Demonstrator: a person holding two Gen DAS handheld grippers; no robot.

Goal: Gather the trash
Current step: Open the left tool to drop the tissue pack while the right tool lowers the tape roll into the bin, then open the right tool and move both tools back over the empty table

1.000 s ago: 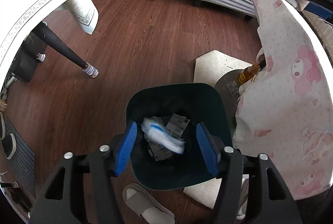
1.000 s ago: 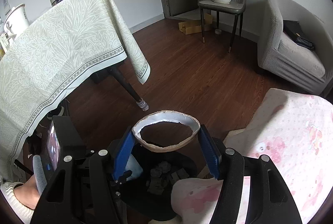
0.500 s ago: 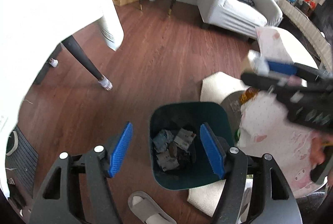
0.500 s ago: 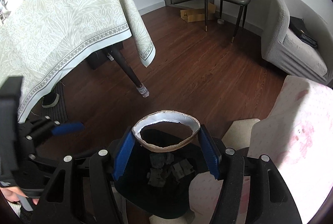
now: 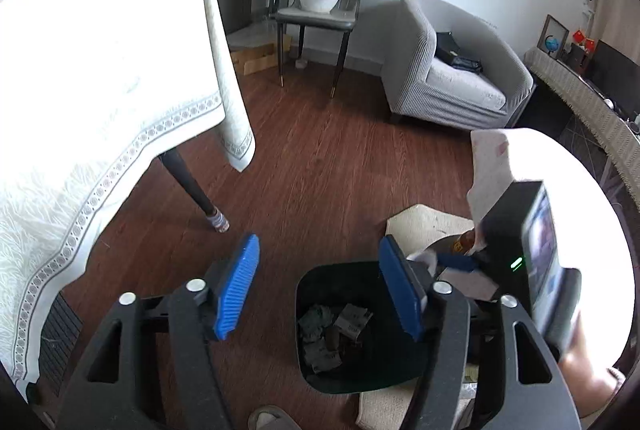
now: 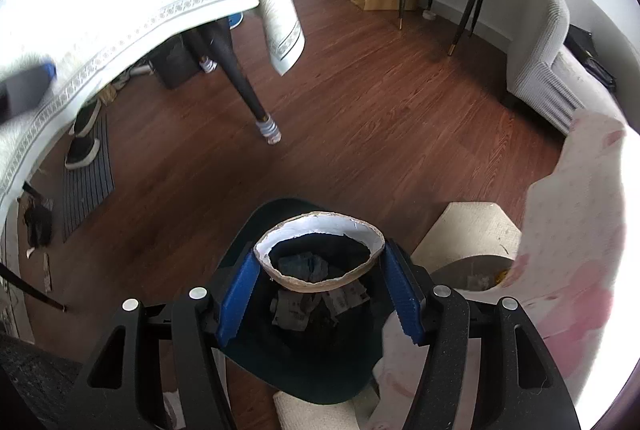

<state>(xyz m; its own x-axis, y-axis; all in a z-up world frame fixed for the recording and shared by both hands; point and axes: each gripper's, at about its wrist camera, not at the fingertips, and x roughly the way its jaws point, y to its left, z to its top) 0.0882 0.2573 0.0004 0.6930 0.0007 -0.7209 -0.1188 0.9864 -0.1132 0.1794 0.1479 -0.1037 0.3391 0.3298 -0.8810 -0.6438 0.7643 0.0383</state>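
A dark green bin [image 5: 340, 267] stands on the wood floor with crumpled paper trash [image 5: 332, 334] inside. My left gripper [image 5: 318, 284] hangs above and left of it; its jaws are closing with nothing between them. My right gripper [image 6: 320, 282] is shut on a brown paper ring [image 6: 320, 228], white inside and open through the middle. It holds the ring directly over the bin [image 6: 248, 230]. In the left wrist view the right gripper [image 5: 456, 263] shows at the bin's right side, partly behind my left finger. The left gripper [image 6: 24, 86] is a blur at that view's left edge.
A table under a pale cloth [image 5: 100, 102] with a dark leg [image 5: 192, 190] stands left. A pink-patterned cloth [image 6: 576, 230] hangs right of the bin, over a beige mat [image 6: 468, 230]. A brown bottle [image 5: 464, 240] sits behind the bin. An armchair [image 5: 448, 70] and a plant chair [image 5: 320, 10] stand beyond.
My left gripper rose and tilted up away from the bin, which now lies lower right in its view. My right gripper came down with the ring, closer over the bin.
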